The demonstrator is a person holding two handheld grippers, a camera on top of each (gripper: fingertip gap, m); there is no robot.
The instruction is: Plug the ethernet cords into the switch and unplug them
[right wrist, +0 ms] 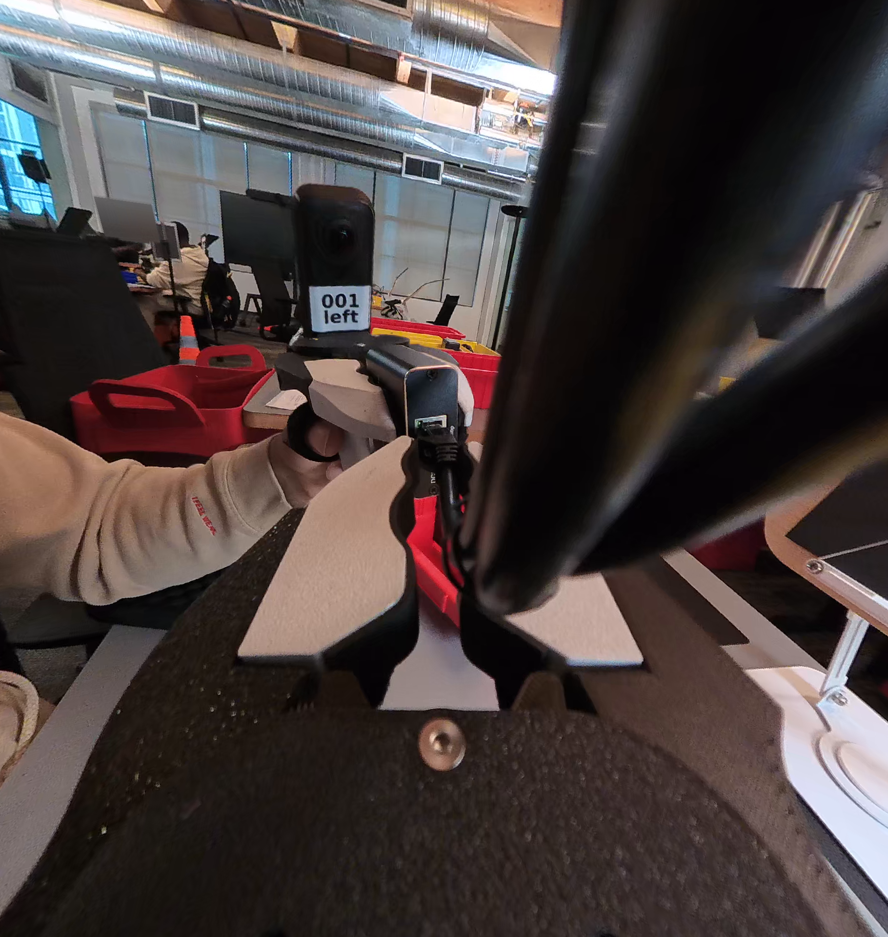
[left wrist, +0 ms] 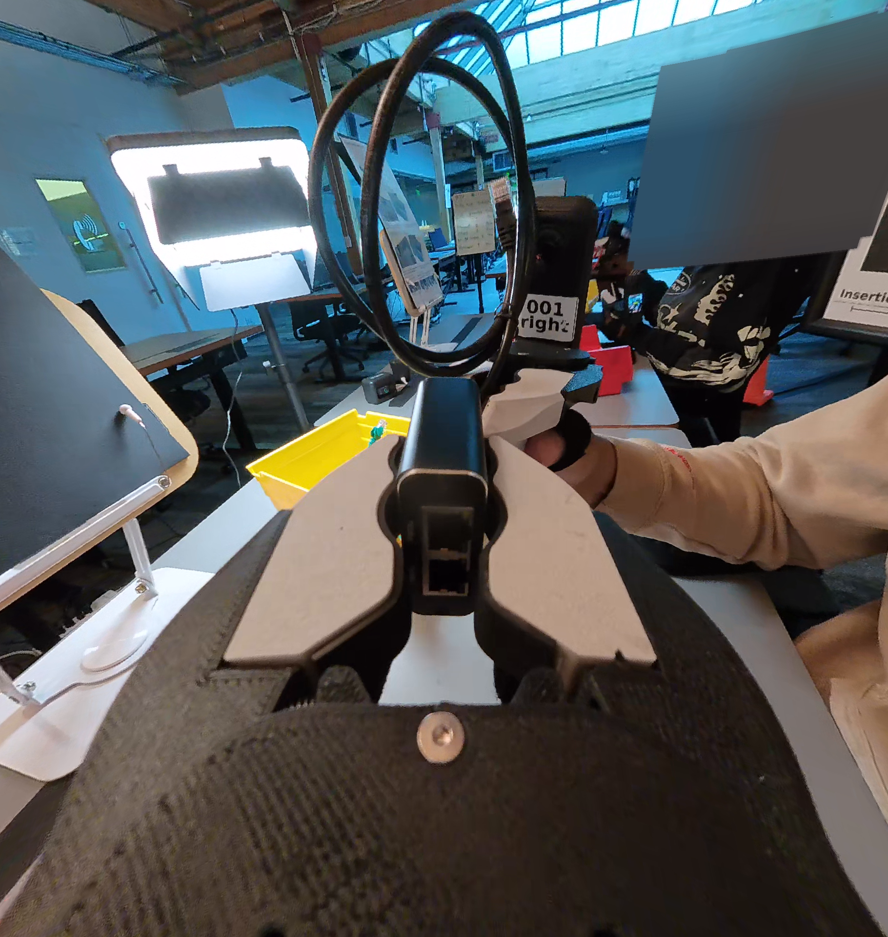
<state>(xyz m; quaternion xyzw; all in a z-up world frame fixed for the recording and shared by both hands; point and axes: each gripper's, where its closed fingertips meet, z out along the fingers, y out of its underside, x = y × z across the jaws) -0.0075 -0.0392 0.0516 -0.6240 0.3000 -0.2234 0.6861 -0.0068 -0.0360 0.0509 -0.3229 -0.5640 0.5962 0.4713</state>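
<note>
Right, my left gripper (left wrist: 442, 487) has its two pale fingers (left wrist: 330, 547) closed on the switch (left wrist: 441, 481), a slim black box held lengthwise between them. Its near end faces my camera, showing two stacked ports, both unoccupied. At its far end, the right wrist view shows a black ethernet cord (right wrist: 444, 456) whose plug sits in a port on that face. My right gripper (right wrist: 434, 487) is pinched on this cord just behind the plug, right next to the switch; the cord runs back between the jaws and loops up very close to the lens as thick blurred black bands. From the left wrist view the same cord (left wrist: 416, 203) rises above the switch in two big loops, its free plug hanging near the right gripper's camera. Each gripper's camera carries a white sticker with black lettering. A yellow bin (left wrist: 320, 456) sits on the table (left wrist: 209, 547) beyond the switch.
</note>
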